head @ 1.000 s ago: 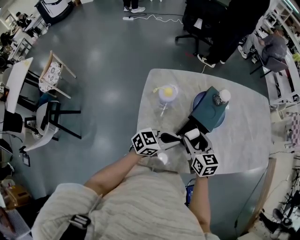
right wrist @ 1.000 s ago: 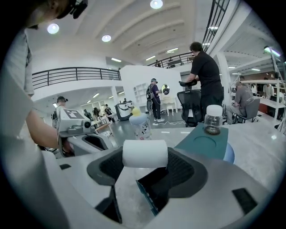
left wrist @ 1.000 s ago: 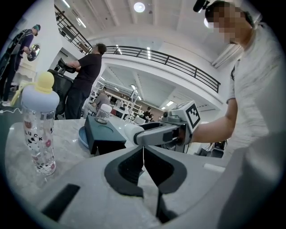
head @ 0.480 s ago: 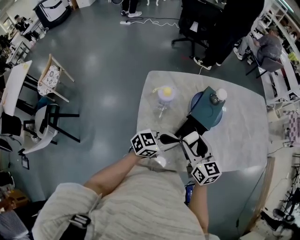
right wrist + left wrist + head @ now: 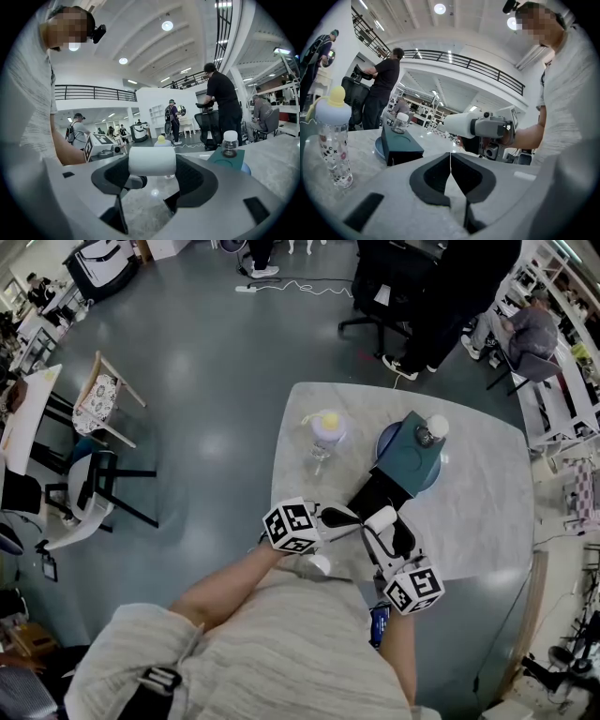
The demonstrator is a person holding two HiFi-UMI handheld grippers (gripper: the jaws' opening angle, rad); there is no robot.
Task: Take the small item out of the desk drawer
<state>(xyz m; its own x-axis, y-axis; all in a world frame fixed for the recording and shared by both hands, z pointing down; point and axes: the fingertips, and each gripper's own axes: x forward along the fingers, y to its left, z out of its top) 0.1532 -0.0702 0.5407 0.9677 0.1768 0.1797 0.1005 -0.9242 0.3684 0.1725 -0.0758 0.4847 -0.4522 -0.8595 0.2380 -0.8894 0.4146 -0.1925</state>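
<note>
A teal desk drawer box (image 5: 410, 460) stands on a blue plate (image 5: 385, 441), and its black drawer (image 5: 369, 495) is pulled out toward me. My right gripper (image 5: 382, 523) is shut on a small white cylinder (image 5: 380, 516) just in front of the open drawer. In the right gripper view the white cylinder (image 5: 152, 161) spans the jaws, with the teal box (image 5: 226, 160) beyond at the right. My left gripper (image 5: 356, 519) lies beside it to the left, jaws shut and empty. The left gripper (image 5: 450, 161) looks past the right one's cylinder (image 5: 461, 124) to the box (image 5: 397, 144).
A small glass jar with a white lid (image 5: 430, 430) sits on top of the box. A baby bottle with a yellow teat (image 5: 325, 431) stands on the marble table (image 5: 487, 512) left of the plate. Office chairs and people are on the floor around the table.
My right gripper has drawn back a little toward me with the white cylinder in it. The left gripper has stayed in place.
</note>
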